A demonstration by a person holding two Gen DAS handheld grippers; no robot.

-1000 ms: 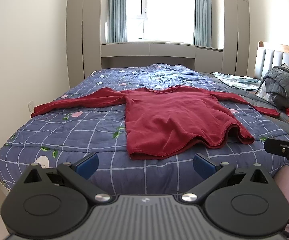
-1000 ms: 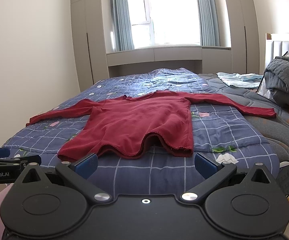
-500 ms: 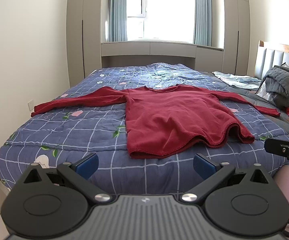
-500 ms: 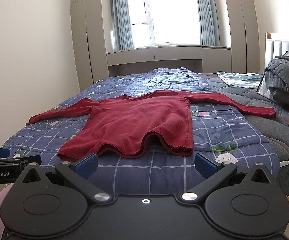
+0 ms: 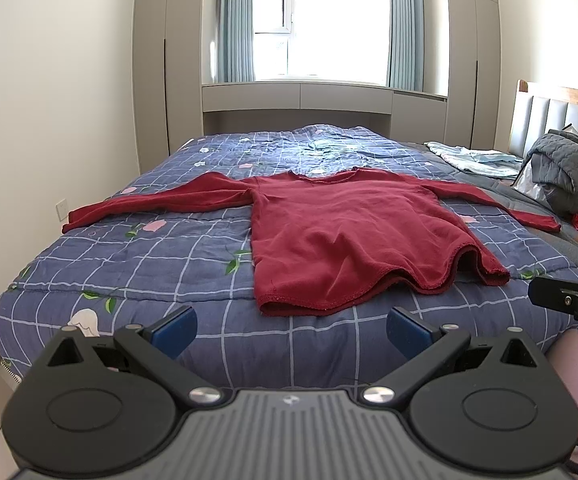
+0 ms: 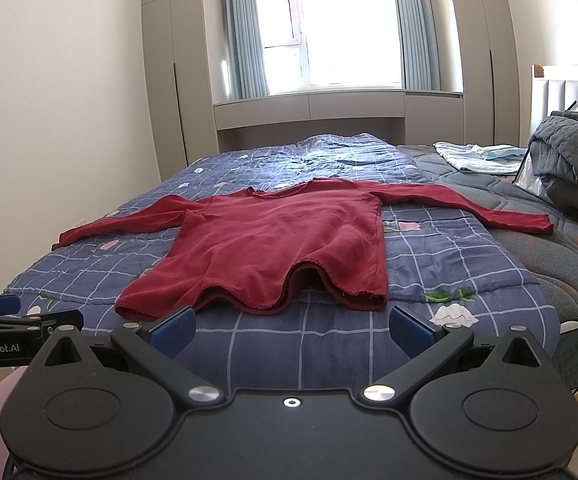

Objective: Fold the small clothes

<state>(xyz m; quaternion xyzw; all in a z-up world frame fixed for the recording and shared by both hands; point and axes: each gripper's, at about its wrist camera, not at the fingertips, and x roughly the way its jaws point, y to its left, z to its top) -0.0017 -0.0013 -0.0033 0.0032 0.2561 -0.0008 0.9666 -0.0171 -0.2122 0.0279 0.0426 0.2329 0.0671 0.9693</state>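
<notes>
Red top lies flat, sleeves out, ready to fold; left gripper and right gripper both gape, empty.

A bright white-framed window sits at 12 o'clock, flanked by pale blue curtains and tall grey built-in wardrobes. Plain cream walls rise at 9 o'clock. A blue checked floral quilt covers the bed; a grey padded headboard stands at 3 o'clock.
</notes>
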